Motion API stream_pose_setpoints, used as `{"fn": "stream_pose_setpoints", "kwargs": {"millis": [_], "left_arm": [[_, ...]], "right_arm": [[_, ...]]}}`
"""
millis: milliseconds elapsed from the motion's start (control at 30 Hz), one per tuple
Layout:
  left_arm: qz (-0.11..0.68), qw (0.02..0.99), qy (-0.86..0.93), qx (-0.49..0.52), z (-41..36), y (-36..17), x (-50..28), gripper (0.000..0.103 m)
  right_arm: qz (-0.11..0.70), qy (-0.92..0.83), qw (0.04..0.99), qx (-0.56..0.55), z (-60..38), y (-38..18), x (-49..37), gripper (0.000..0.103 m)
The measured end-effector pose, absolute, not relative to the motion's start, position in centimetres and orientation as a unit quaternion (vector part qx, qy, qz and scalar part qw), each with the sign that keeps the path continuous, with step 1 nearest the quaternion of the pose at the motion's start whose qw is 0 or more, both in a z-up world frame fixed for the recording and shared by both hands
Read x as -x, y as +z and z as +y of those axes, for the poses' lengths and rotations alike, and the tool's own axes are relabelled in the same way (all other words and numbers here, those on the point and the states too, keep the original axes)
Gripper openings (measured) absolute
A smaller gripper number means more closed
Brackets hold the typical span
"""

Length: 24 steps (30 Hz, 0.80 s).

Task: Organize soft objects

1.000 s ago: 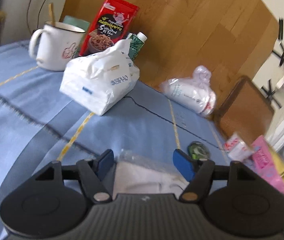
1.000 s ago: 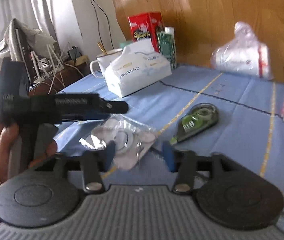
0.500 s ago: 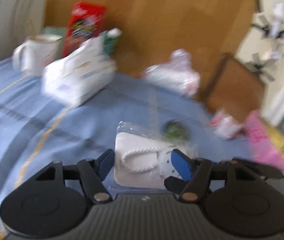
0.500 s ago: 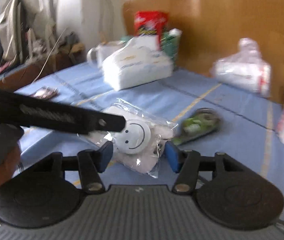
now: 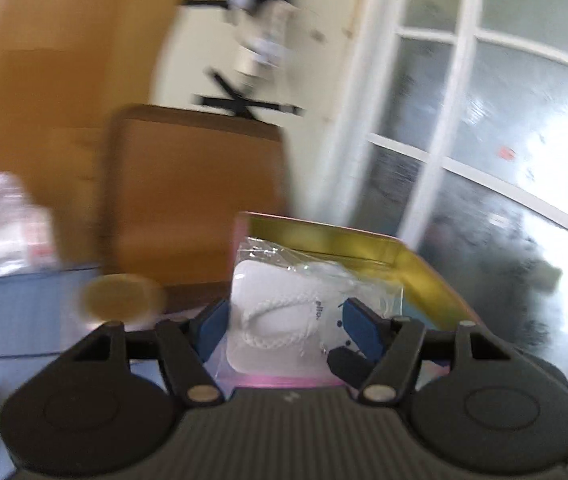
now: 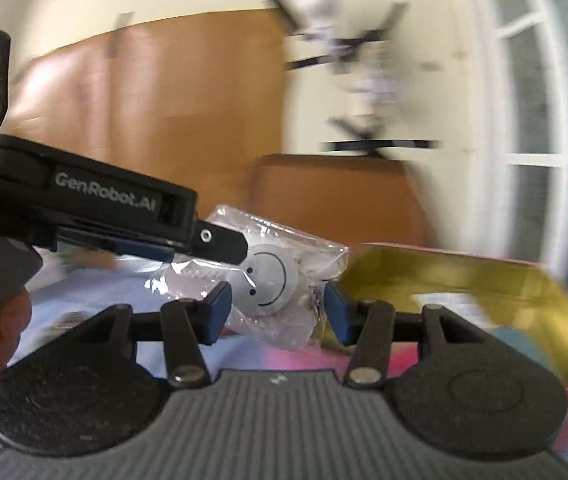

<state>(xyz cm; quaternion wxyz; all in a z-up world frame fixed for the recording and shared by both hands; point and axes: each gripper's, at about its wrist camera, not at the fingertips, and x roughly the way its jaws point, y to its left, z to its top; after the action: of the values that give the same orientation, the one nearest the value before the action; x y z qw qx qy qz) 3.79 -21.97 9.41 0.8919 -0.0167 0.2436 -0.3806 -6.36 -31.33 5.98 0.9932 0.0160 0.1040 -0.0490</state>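
A clear plastic bag with a white smiley-face soft toy and a white cord inside hangs in the air at the near edge of a pink box with a yellow inside. My left gripper holds the bag between its blue pads, and its jaws are easing open. In the right wrist view the left gripper reaches in from the left onto the bag's top. My right gripper is closing on the bag from below, pads against both sides. Its black fingertip shows under the bag.
The box stands on the blue tablecloth near a glass door. A brown chair back rises behind. A blurred tan round thing and a clear wrapped bundle lie to the left. A hand grips the left tool.
Both grippers have swung right from the middle of the table, lifting the bag off the cloth and over to the pink box. The tissue pack, mug and snack packet have left view.
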Motion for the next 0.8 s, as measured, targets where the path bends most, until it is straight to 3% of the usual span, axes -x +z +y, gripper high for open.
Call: {"fn": "stream_pose_setpoints", "kwargs": {"millis": [167,267,367,600,667,800], "left_arm": [[0.268,0.886,-0.377,-0.012,-28.1,7.6,-5.3,0.069],[0.274,0.889,-0.366,0.0,-27.6,7.4,-5.5,0.069],[0.263,0.898,-0.353,0.003,-24.8,7.5,-5.1,0.071],[0.269,0.915,-0.3,0.029,-14.2,5.5,-3.3,0.072],[0.269,0.924,-0.268,0.041,-10.5,4.6,-2.4,0.072],[0.284,0.937,-0.182,0.091,-2.2,3.1,-1.7,0.072]], "right_arm": [[0.112,-0.151,0.982,0.017,-36.0,3.9,5.5,0.055],[0.127,-0.234,0.962,0.056,-38.0,2.4,4.1,0.055],[0.107,-0.214,0.971,-0.015,-39.8,2.7,5.4,0.055],[0.059,-0.139,0.988,-0.026,-36.2,4.6,6.4,0.055],[0.065,-0.087,0.994,-0.026,-34.4,4.9,6.0,0.056],[0.126,0.072,0.989,-0.039,-29.4,5.0,3.7,0.067]]}}
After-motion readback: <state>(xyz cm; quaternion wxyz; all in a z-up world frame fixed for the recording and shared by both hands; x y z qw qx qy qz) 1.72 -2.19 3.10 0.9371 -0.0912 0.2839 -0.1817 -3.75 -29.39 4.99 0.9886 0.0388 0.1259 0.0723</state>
